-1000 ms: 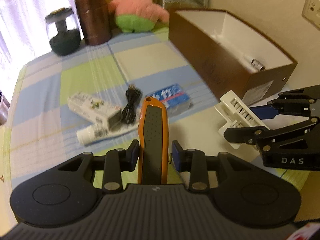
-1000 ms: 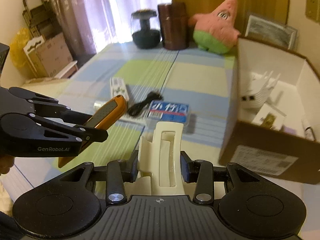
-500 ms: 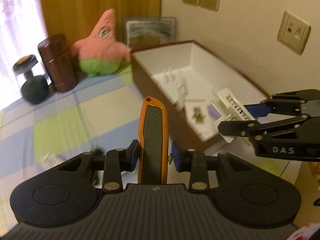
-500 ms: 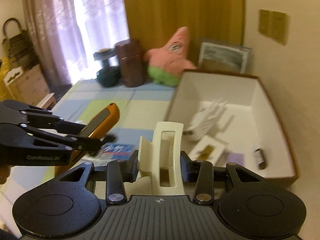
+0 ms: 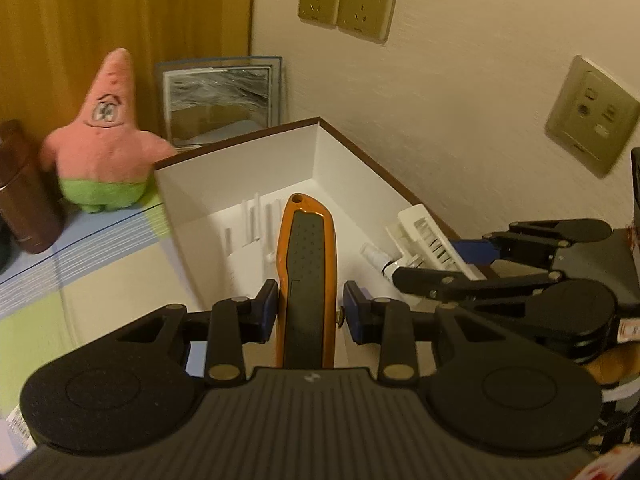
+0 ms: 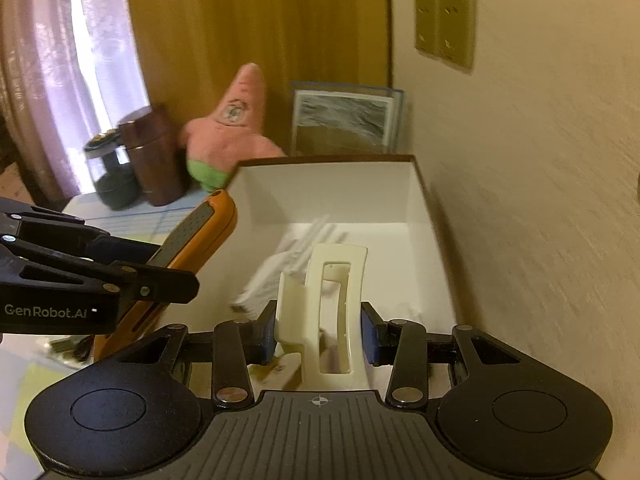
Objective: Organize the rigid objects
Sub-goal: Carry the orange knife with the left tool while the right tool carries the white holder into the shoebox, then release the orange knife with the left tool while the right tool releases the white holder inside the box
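Observation:
My left gripper [image 5: 309,312] is shut on an orange and black utility knife [image 5: 308,264], held above the near wall of the brown box with a white inside [image 5: 320,152]. My right gripper [image 6: 319,334] is shut on a cream hair claw clip [image 6: 338,300] and holds it over the open box [image 6: 420,208]. The clip also shows in the left wrist view [image 5: 432,240], and the knife in the right wrist view [image 6: 192,240]. White plastic pieces [image 5: 252,224] and a small white tube [image 5: 374,256] lie inside the box.
A pink star plush [image 5: 106,140], a brown canister [image 5: 20,200] and a framed picture [image 5: 220,100] stand behind the box on the checked mat [image 5: 100,264]. A dark dumbbell [image 6: 108,168] stands by the curtain. The wall with sockets [image 5: 348,2] is close on the right.
Both grippers have lifted and moved from over the mat items toward the box. They now hold the knife and the clip over its opening, closer to the wall.

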